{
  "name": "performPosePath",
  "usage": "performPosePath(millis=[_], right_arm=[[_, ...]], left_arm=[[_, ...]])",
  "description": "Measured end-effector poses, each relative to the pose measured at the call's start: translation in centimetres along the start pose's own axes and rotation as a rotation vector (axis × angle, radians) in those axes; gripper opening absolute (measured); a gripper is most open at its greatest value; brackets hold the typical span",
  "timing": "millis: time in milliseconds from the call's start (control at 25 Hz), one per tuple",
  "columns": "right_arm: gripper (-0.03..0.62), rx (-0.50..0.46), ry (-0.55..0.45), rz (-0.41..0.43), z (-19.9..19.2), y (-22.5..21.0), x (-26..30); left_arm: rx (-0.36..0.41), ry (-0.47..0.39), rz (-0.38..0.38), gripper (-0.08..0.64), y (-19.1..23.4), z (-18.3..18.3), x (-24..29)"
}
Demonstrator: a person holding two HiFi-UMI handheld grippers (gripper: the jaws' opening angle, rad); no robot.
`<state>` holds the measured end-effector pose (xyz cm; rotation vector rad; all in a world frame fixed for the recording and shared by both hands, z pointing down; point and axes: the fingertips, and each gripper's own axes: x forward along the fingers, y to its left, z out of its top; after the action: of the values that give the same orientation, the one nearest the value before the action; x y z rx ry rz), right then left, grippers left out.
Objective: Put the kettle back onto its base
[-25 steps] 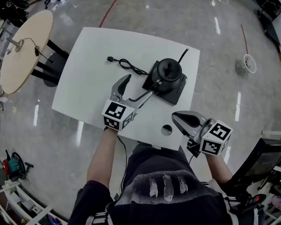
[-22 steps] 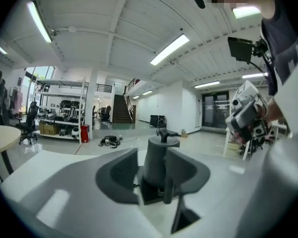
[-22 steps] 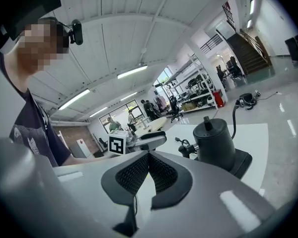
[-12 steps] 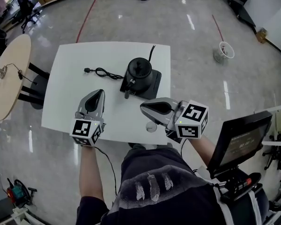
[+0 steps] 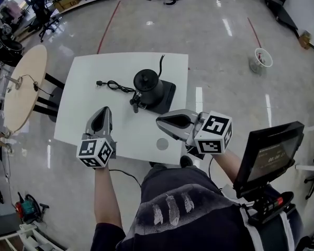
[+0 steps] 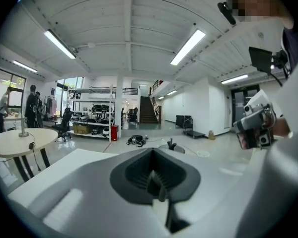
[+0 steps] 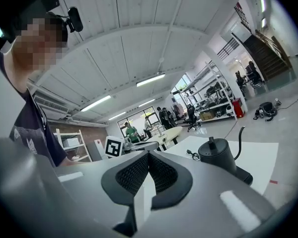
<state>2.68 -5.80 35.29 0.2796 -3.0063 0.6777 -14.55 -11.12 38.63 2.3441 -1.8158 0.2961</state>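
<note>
Seeing the kettle sitting on its base at 12 o'clock on the surface, we'd call this done. Left gripper and right gripper fingers are pinched together, empty.

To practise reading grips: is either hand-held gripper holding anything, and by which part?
Nothing is held. The left hand-held gripper and right hand-held gripper are shut on nothing; the kettle sits on its base.

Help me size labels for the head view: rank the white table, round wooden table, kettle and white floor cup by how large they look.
1. white table
2. round wooden table
3. kettle
4. white floor cup, which looks smallest but lies farther from the camera, so its true size is unsure.
</note>
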Motion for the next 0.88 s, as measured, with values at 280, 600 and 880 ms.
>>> performPosePath(millis=[280,600,880], right_arm=[[0.002,-0.004,0.0,0.06,0.2,0.4,-2.0],[0.002,-0.023,0.024,0.198,0.3,3.1,-2.1],[0.002,0.031,0.112,0.32,-3.4,5.6,-2.4]], left_arm=[[0.003,-0.007,0.033,-0.008,-2.7,0.3,-1.1],[0.065,-0.007,0.148,-0.005,-4.5,2.0,-6.7],[0.035,0.016,0.247,-0.003,-7.6,0.3,-12.2]])
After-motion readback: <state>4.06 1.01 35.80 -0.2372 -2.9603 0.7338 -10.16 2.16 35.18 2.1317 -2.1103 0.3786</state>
